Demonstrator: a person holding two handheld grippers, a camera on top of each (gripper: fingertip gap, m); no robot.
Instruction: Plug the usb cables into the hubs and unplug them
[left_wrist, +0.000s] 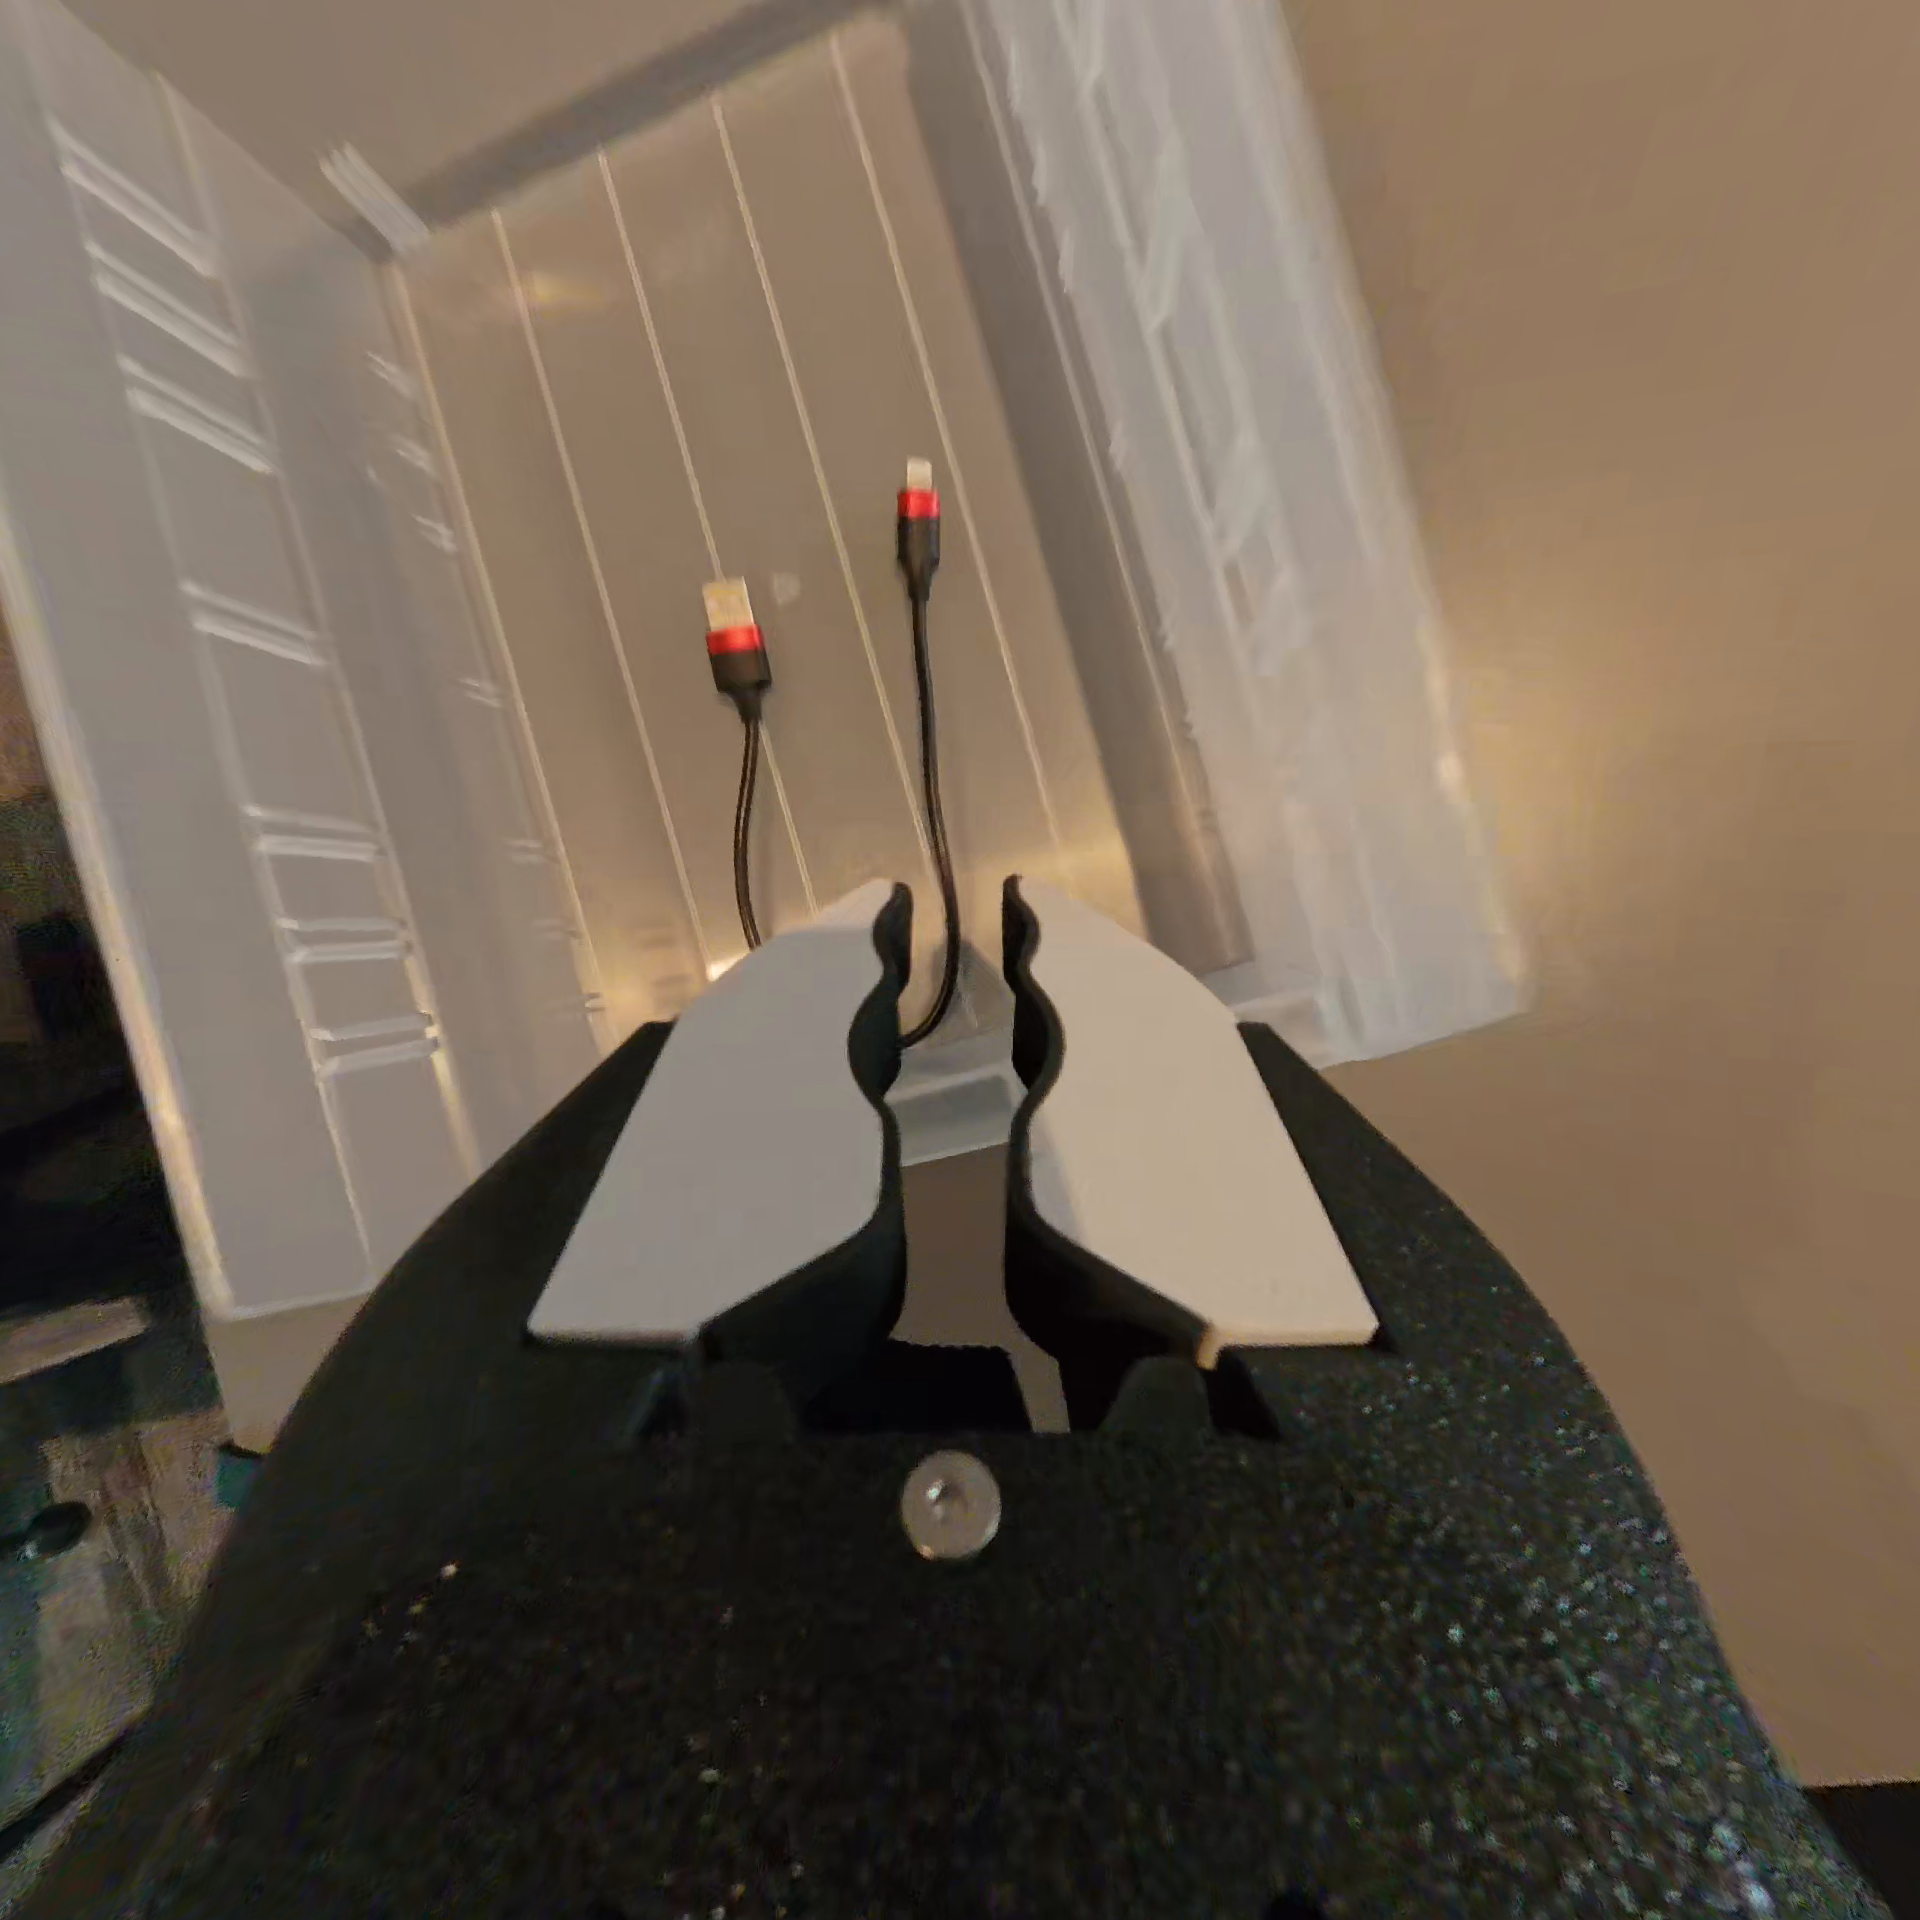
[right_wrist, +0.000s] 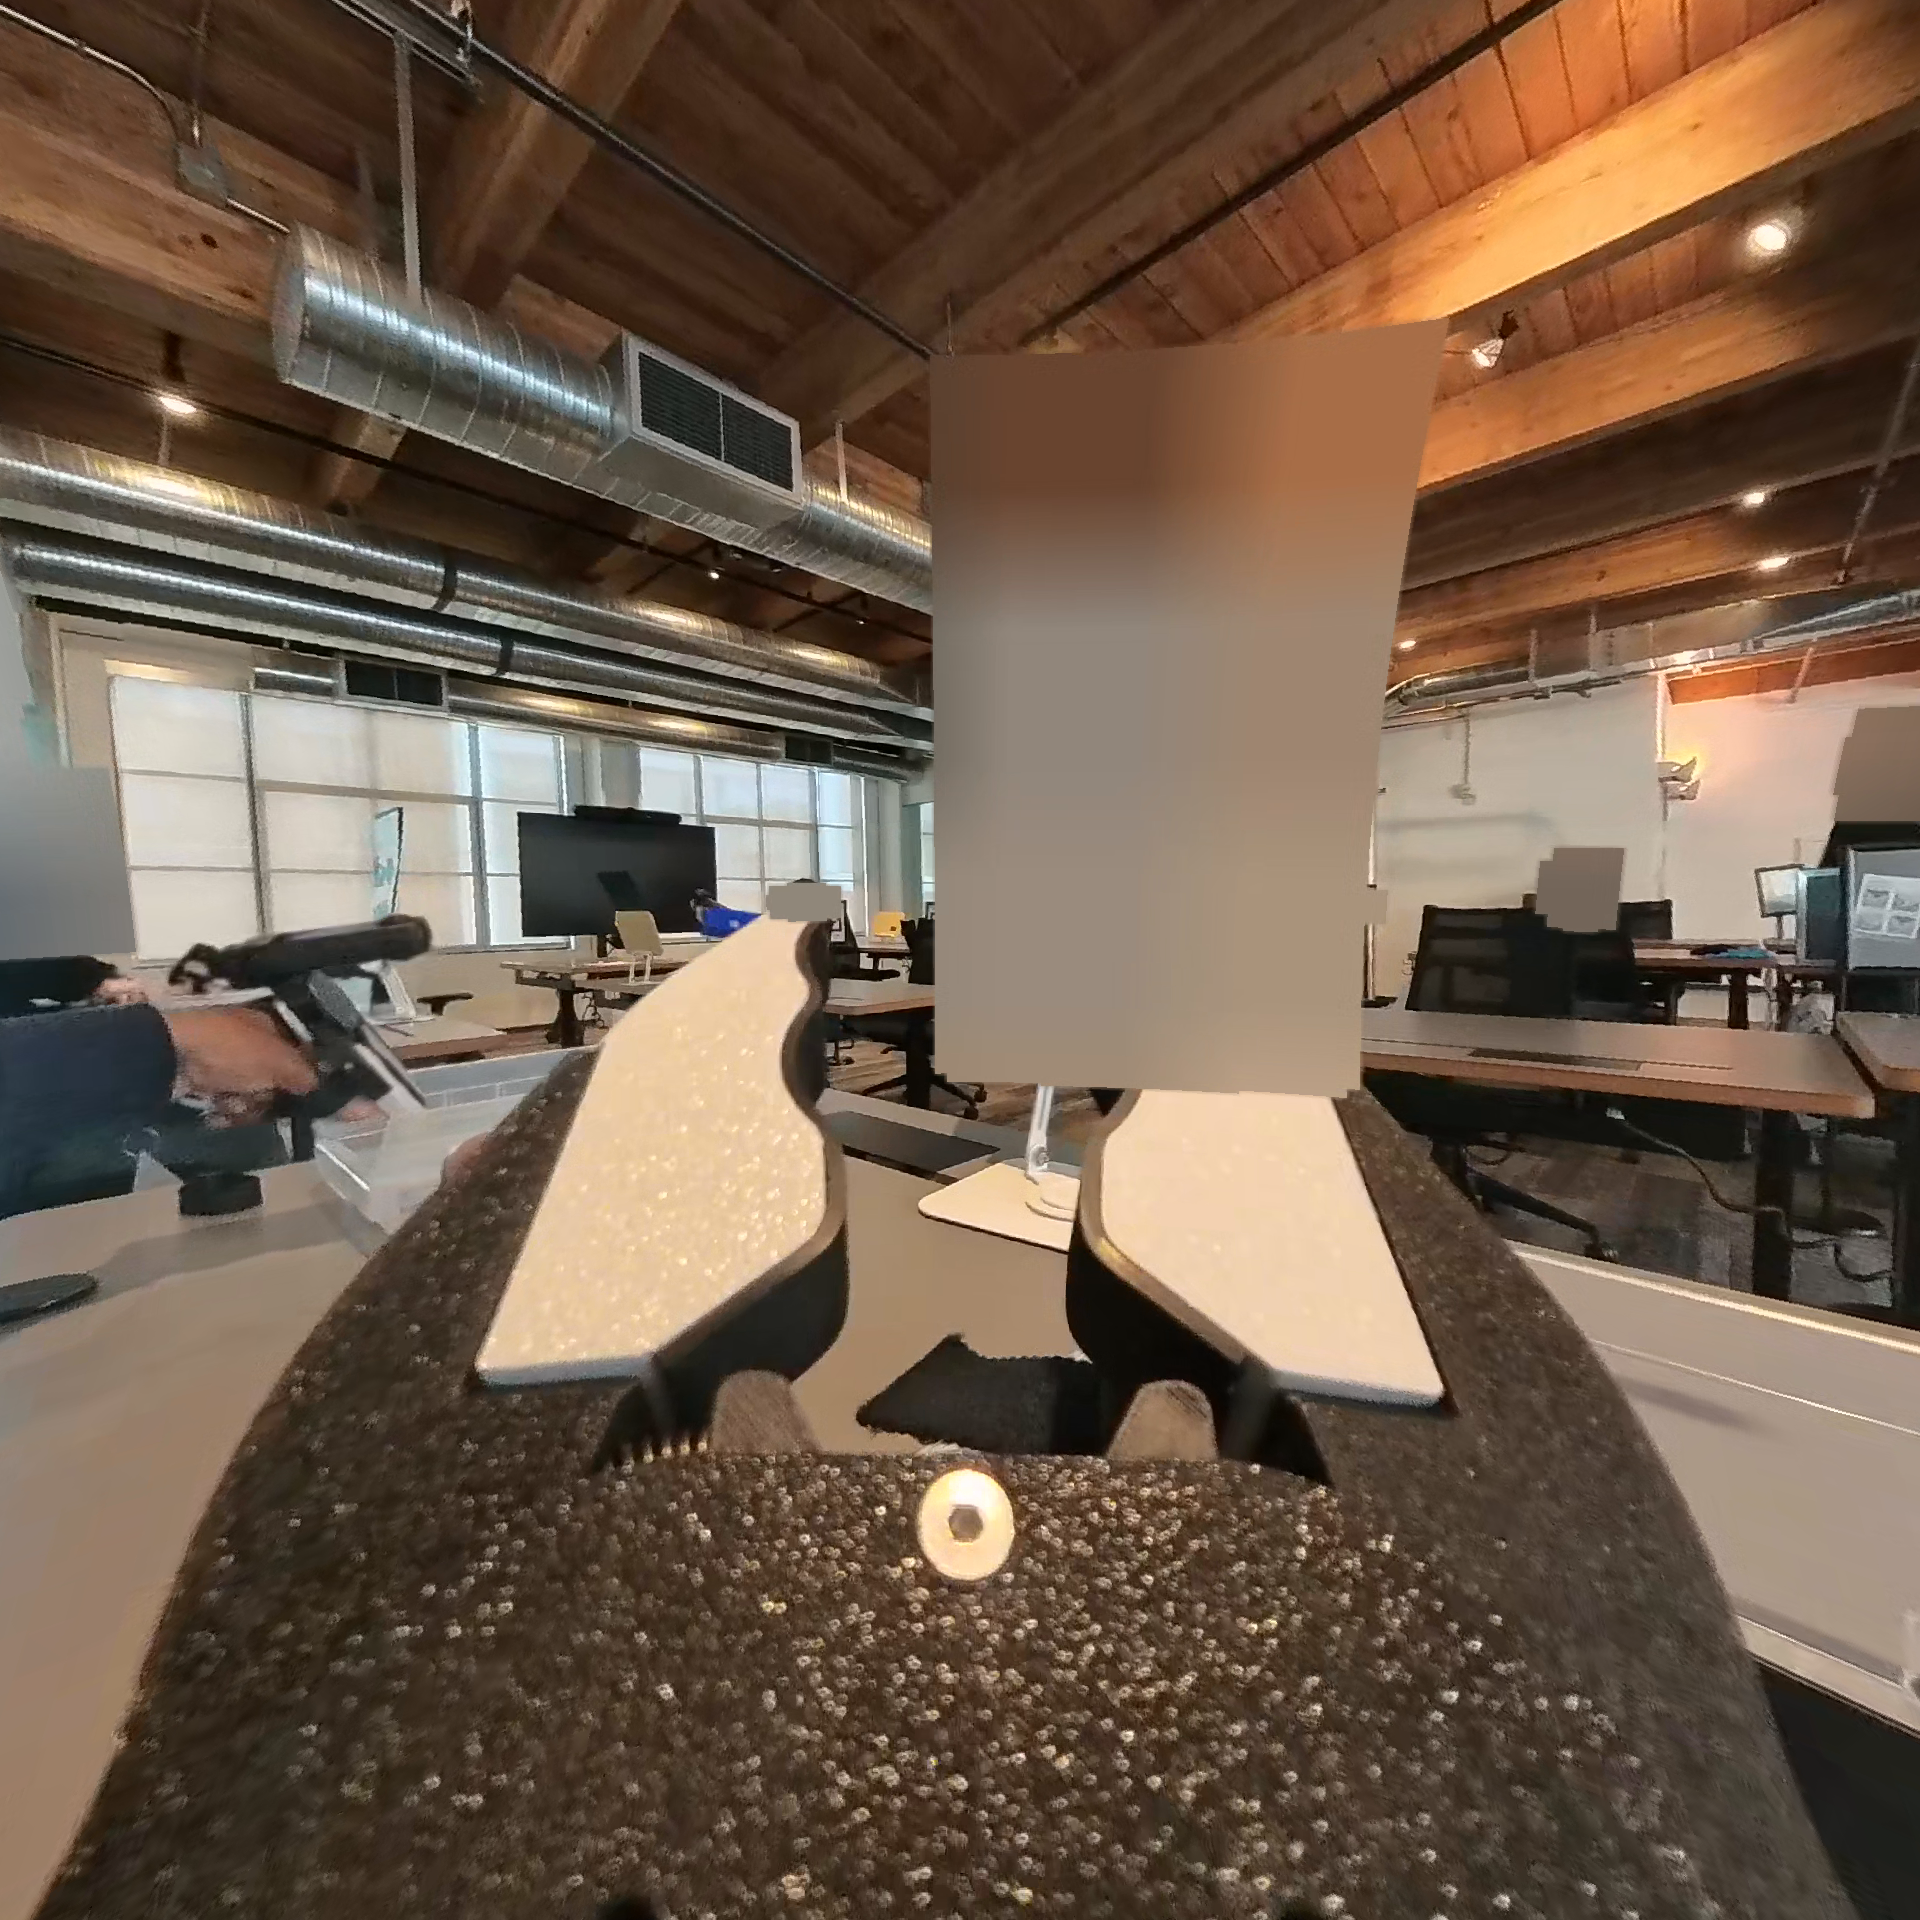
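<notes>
Inside one clear bin (left_wrist: 312, 727), one black cable (left_wrist: 932, 790) shows two plugs

Hemmed left and right by clear bin walls (left_wrist: 260, 727); bare bin floor far ahead. Crossed near centre by black usb cable (left_wrist: 930, 790), running between the parted left gripper (left_wrist: 956, 904) fingers.

Black braided cable with red-collared plugs (left_wrist: 932, 769): its middle run drops behind the left tongs (left_wrist: 954, 904), so the loop is unseen. Translucent ribbed plastic bin (left_wrist: 260, 727): walls motion-smeared, left side cut by the frame edge. Right tongs (right_wrist: 961, 1039): right fingertip sits behind the mosaic patch, tip gap unreadable there. Left tongs' far tips in right wrist view: too small to tell.
</notes>
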